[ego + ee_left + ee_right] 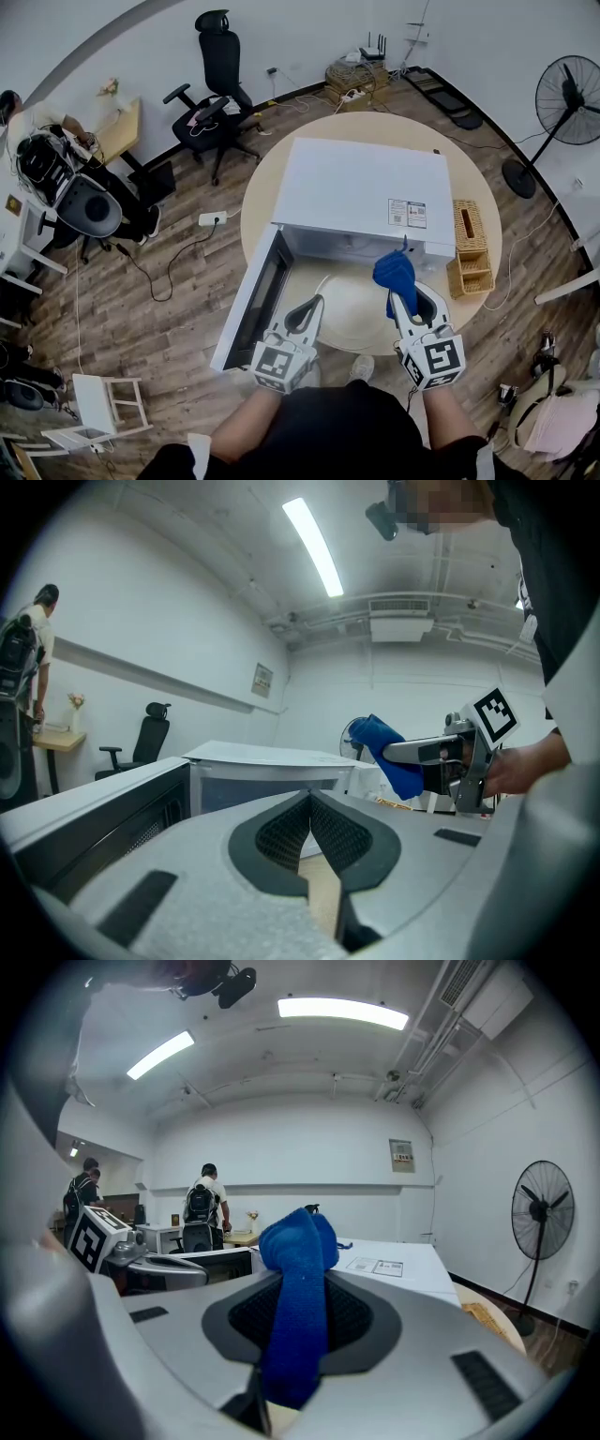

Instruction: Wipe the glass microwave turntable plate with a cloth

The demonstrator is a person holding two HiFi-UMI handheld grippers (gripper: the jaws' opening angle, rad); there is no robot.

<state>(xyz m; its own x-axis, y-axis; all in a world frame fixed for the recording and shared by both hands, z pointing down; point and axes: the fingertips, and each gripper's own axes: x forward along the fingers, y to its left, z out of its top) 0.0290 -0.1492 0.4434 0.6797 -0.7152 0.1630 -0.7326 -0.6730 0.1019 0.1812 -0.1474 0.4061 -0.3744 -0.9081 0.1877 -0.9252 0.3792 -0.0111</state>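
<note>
Right gripper (pixel 405 300) clenched on a blue cloth (pixel 394 272); cloth bunched above the jaw tips, a strip hanging down between them. It is held up in front of the open white microwave (pixel 361 192), above the right part of the plate. Microwave door (pixel 251 300) swung out to the left. Glass turntable plate (pixel 356 314) seems to lie flat on the round table (pixel 258 192) just in front of the oven cavity, between the two grippers; pale and see-through, edge hard to trace. Left gripper (pixel 307 309) at the plate's left edge, jaws pressed together, nothing between them. Wicker box (pixel 469 248) on the table right of the microwave
</note>
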